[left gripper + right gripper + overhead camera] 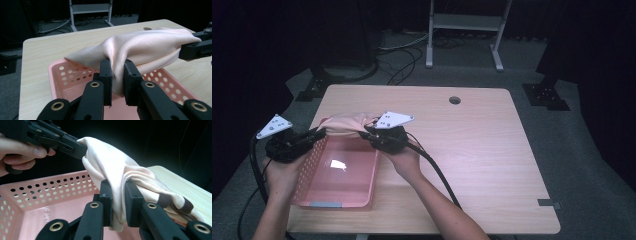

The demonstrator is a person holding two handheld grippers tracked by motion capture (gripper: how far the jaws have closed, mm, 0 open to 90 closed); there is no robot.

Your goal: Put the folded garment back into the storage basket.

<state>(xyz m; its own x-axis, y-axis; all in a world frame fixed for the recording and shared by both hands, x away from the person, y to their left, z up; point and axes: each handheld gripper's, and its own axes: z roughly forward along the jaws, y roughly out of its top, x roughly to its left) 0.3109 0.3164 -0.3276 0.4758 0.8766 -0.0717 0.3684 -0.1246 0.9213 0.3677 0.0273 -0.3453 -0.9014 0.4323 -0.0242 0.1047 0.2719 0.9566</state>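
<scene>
Pale pink cloth [346, 123] held up between both grippers, stretched over the far end of the pink perforated basket [337, 197], at about 9 o'clock on the table [472, 150]. Left gripper [318, 133] comes in from 9 o'clock of the cloth; its fingers [106, 75] are nearly closed, pinching a bunched fold of cloth, seen close in the left gripper view. Right gripper [367, 133] sits at 3 o'clock of the cloth; its fingers [132, 197] are likewise clamped on a gathered fold, seen in the right gripper view. Cloth has brown stripes [186, 206] at one edge, hanging toward the table. Cloth sags slightly in the middle, above the basket floor, not resting in it as far as I can tell. Basket sits flat near the table's left front corner. Round cable hole [455, 100] at 12 o'clock on the table.
</scene>
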